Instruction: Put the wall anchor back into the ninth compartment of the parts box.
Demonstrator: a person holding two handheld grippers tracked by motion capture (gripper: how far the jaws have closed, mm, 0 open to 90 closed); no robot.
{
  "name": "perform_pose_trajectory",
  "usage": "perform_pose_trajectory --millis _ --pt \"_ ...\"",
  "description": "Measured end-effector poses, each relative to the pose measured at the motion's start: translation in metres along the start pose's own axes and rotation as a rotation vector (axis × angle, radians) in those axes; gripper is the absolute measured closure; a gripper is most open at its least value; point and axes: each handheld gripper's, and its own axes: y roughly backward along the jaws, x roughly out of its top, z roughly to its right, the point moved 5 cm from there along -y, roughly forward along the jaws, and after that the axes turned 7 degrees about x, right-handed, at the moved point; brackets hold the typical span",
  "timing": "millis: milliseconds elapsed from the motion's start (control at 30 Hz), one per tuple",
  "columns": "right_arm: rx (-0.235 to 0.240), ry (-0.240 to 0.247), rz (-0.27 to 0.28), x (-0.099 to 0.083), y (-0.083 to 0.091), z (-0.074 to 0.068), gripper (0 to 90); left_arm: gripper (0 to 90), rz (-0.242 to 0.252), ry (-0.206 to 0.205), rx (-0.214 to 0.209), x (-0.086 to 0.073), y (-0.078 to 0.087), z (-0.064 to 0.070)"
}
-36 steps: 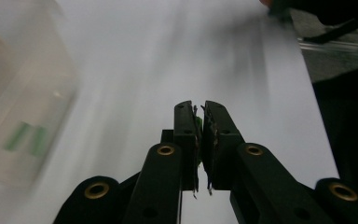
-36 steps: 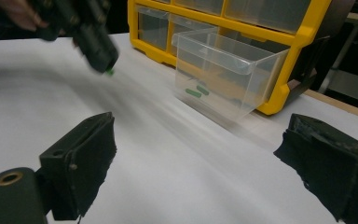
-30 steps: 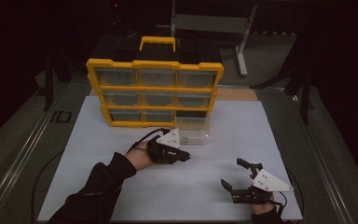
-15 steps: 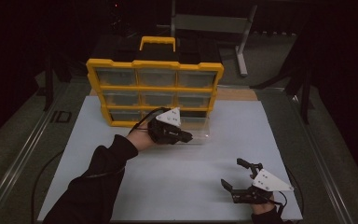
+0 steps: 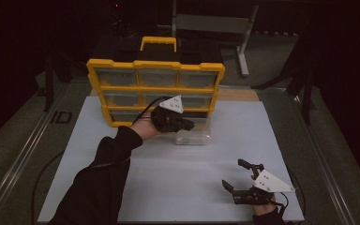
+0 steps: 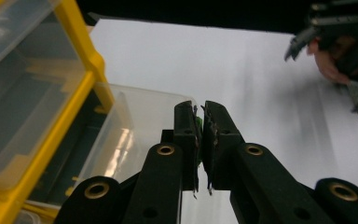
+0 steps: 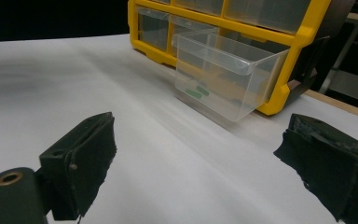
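- Holding the left gripper [image 5: 187, 125] over the clear drawer [image 5: 194, 133], just in front of the yellow organizer [image 5: 154, 70], at its lower right corner.
- Keeping the jaws of this gripper almost pressed together, with only a thin slit between them; pinching something small and green [image 6: 198, 122] between the pads, too little of it visible for telling what it is.
- Sticking out of the bottom row of the organizer, the clear drawer [image 7: 223, 74], with its front end reaching over the white table mat [image 5: 178, 173].
- Lying on the floor of this drawer, two small green pieces [image 7: 195, 91], close beside each other.
- Resting the right gripper [image 5: 244, 180] low at the near right part of the mat, well apart from the drawer.
- Spreading the fingers [image 7: 88, 158] of the right gripper widely, gripping nothing between them, with the drawer and the organizer [image 7: 242, 28] standing farther ahead.
- Showing also the right gripper [image 6: 340, 37], far off at the upper right of the left gripper view.
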Motion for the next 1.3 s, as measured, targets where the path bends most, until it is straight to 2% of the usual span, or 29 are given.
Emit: perform_pose_trajectory --millis 33,167,333,433,467,567,867,1067,1133,1167,1267,1300 --pt "0.001 0.002 -0.001 0.0 0.0 0.0 9.1 85.2 0.007 0.017 0.009 0.002 -0.003 -0.005" --pt "0.001 -0.001 0.001 0.0 0.0 0.0 9.1 85.1 -0.004 0.027 0.041 0.002 -0.012 -0.01" --pt "0.001 -0.004 0.003 0.0 0.001 0.0 9.2 85.1 -0.022 0.057 0.038 -0.002 -0.021 -0.013" --pt "0.002 -0.004 0.002 0.0 0.001 0.0 9.1 85.1 -0.029 0.083 0.053 -0.005 -0.026 -0.018" --pt "0.002 -0.004 0.001 0.0 0.001 0.001 9.1 85.1 -0.032 0.096 0.044 -0.005 -0.027 -0.019" --pt "0.003 -0.006 0.0 -0.001 0.001 0.001 9.2 85.0 -0.054 0.098 0.054 -0.009 -0.031 -0.021" --pt "0.005 -0.005 -0.003 -0.001 0.0 0.0 9.1 84.9 -0.064 0.118 0.071 -0.014 -0.035 -0.026" --pt "0.005 -0.005 -0.004 -0.001 0.0 0.001 9.1 84.2 -0.092 0.108 0.067 -0.016 -0.037 -0.025" --pt "0.005 -0.006 -0.005 -0.001 0.0 0.001 9.1 80.4 -0.09 0.113 0.074 -0.016 -0.037 -0.026" --pt "0.006 -0.006 -0.005 -0.001 0.0 0.001 9.1 77.0 -0.088 0.132 0.079 -0.015 -0.036 -0.027" --pt "0.007 -0.006 -0.007 -0.001 0.0 0.0 9.1 70.8 -0.096 0.131 0.09 -0.016 -0.035 -0.028" --pt "0.006 -0.005 -0.007 -0.001 0.0 0.001 9.2 66.2 -0.098 0.126 0.094 -0.015 -0.033 -0.027"
